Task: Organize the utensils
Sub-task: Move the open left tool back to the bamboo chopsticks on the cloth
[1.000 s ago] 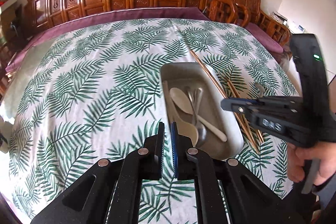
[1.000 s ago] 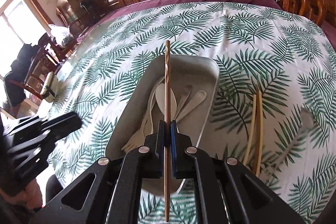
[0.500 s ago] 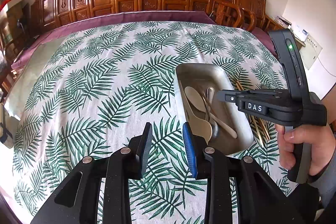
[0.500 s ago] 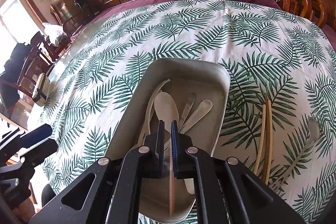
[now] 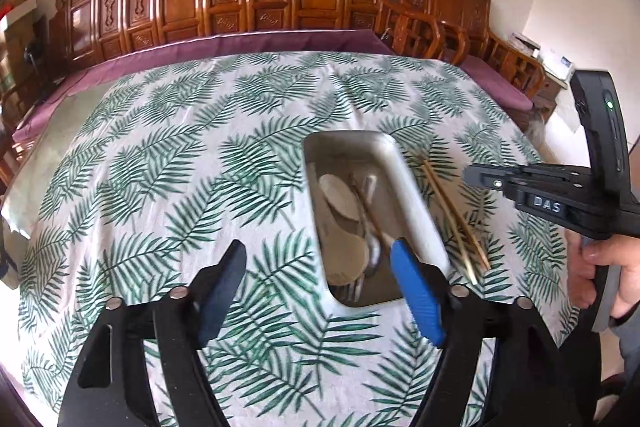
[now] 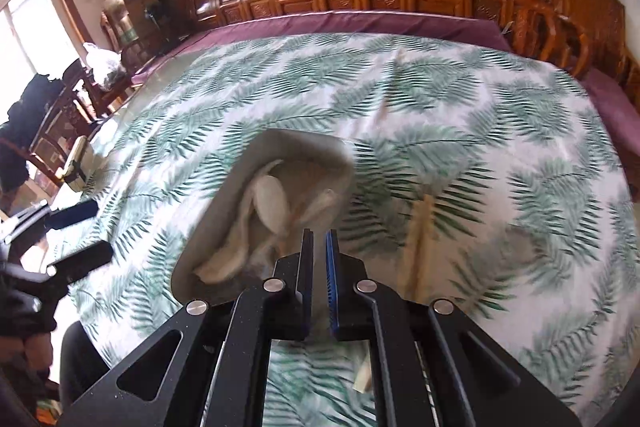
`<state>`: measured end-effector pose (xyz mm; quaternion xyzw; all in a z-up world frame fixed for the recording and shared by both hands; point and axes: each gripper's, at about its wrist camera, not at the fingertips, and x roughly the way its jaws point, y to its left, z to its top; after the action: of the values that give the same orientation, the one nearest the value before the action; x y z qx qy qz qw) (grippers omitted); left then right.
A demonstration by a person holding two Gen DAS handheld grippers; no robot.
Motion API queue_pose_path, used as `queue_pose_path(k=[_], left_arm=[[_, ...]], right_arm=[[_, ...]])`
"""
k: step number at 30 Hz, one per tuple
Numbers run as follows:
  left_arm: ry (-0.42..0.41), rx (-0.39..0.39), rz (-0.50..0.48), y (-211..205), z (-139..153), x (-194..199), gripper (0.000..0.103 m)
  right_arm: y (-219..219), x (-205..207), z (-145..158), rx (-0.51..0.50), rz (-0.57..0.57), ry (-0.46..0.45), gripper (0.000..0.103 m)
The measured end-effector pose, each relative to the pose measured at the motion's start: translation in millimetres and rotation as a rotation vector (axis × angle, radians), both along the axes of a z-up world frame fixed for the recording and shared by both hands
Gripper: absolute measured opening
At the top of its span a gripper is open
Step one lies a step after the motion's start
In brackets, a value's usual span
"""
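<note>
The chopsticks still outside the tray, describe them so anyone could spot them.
On the palm-leaf tablecloth sits a metal tray holding pale spoons. The loose chopsticks lie on the cloth just beyond its right rim: two thin brown sticks, side by side, not inside with the rest.

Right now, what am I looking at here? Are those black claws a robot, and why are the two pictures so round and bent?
No robot: a person holds a two-finger gripper in each hand, each carrying a wide-angle camera that bends the view. One picture looks along the left gripper, its jaws spread wide and holding nothing. There you also see the right gripper and the hand holding it. The other picture, blurred by motion, looks along the right gripper; its jaws stand slightly apart and seem to hold nothing. On the leaf-print tablecloth sits a metal tray with spoons inside; two chopsticks lie beside it.
</note>
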<state>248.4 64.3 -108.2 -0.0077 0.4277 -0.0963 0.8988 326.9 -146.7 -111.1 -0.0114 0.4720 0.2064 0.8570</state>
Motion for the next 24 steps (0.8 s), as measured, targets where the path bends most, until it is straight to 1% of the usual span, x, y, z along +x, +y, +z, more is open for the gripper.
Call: queue_pose_path(k=[1,3,6,9,15,22,24], left_arm=[[0.001,-0.003,-0.006,-3,0,0,0.077],[-0.005,-0.013,-0.021,-11,1,0,0.085],[-0.004,-0.014,-0.043,-24,0,0,0.085],[-0.001,-0.013,-0.06,-36,-1,1,0.085],[0.008,-0.009,-0.093,-56,-5,-1,0.085],[0.02,0.004,-0.119,-69,-10,-3,0.085],[0.025,0.006,-0.125,-72,-12,-4,0.085]], right_arm=[[-11,-3,1,-0.014,-0.012,-0.005,0.008],[-29,-6,0,-0.028,-0.031,-0.007,0.008],[-49,-10,-5,-0.043,-0.057,0.002,0.008],[-59,-11,-18,-0.048,-0.068,0.026,0.008],[-58,-6,-52,-0.042,-0.049,0.098,0.008],[-45,20,-87,-0.084,-0.025,0.146,0.008],[-44,26,-92,-0.091,-0.024,0.155,0.008]])
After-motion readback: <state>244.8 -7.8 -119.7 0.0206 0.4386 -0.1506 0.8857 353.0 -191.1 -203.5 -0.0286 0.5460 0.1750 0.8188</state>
